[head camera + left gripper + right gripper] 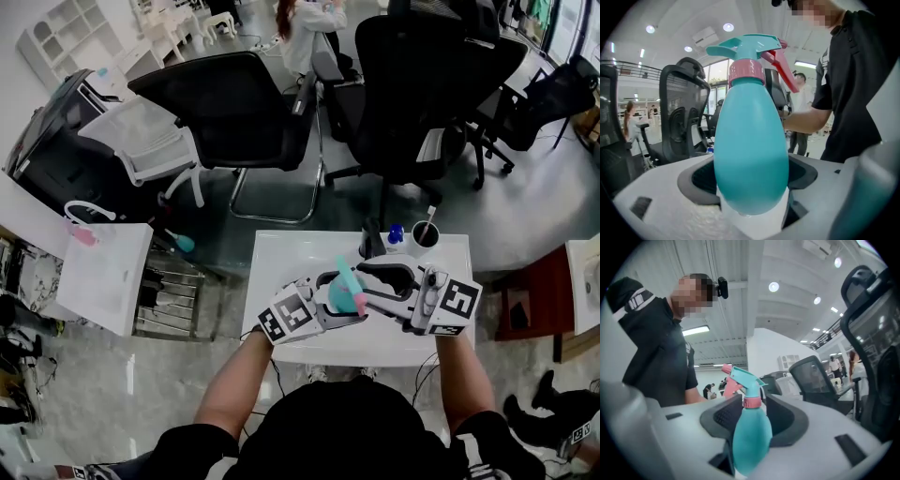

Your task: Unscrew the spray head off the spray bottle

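Your left gripper [750, 165] is spread wide, both pads pressed on the teal belly of the spray bottle [334, 294], over the white table [281, 253] at your 12 o'clock. Your right gripper [755, 405] flanks the pink collar [752, 402] under the spray head [743, 376], its jaws narrowly apart with a sliver of gap at one pad. The bottle is opaque, so its contents can't be told. At 1 o'clock beyond it, a dark cup [424, 236] holds a white stick [430, 216].
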{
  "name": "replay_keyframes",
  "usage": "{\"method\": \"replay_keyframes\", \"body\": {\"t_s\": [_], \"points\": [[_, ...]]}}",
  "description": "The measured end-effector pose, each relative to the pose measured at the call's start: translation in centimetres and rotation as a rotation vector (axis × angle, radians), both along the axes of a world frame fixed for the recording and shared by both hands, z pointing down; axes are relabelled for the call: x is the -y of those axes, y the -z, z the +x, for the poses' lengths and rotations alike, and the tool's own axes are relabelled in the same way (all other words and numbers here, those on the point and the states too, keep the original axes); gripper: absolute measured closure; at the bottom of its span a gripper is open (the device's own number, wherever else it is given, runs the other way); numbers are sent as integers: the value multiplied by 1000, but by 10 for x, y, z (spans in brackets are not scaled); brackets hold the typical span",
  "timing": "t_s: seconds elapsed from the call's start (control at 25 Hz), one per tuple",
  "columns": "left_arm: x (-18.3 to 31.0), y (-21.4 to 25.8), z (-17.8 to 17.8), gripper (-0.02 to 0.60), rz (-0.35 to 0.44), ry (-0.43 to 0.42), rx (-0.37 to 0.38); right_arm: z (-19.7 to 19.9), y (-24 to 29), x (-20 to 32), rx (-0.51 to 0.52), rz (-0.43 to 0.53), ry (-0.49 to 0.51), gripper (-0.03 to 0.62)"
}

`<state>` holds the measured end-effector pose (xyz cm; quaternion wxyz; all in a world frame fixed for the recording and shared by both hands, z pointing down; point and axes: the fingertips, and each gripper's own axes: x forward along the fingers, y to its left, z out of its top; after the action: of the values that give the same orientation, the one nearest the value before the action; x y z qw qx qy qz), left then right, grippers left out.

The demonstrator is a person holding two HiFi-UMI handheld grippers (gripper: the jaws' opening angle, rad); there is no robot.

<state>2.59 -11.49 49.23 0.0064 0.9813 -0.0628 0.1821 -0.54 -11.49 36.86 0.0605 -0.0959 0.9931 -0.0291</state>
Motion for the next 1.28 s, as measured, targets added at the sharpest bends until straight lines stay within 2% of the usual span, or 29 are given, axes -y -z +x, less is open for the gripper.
{"method": "replay_keyframes", "body": {"t_s": [0.12,0.28,0.4,0.56,0.72,0.8,0.96,1.04,1.28], "points": [[27,-6,-11,173,4,177,18,16,-5,19,3,-3,-166,439],[61,-12,-36,173,-3,436,60,27,-12,25,-25,5,-330,445],[71,-18,-48,173,-19,534,85,25,-12,19,-23,22,-395,470],[74,-26,-51,173,-26,572,118,6,-6,4,-43,65,-371,500],[74,-32,-51,173,-31,598,137,-17,-10,-7,-91,28,-343,500],[72,-35,-50,173,-26,600,143,-23,-16,-5,-121,19,-360,499],[66,-36,-45,173,-15,581,137,-20,-27,7,-157,-10,-456,494],[62,-36,-42,173,-10,563,134,-16,-27,13,-146,-16,-487,465],[56,-33,-34,173,14,526,146,-15,-28,23,-163,-33,-515,436]]}}
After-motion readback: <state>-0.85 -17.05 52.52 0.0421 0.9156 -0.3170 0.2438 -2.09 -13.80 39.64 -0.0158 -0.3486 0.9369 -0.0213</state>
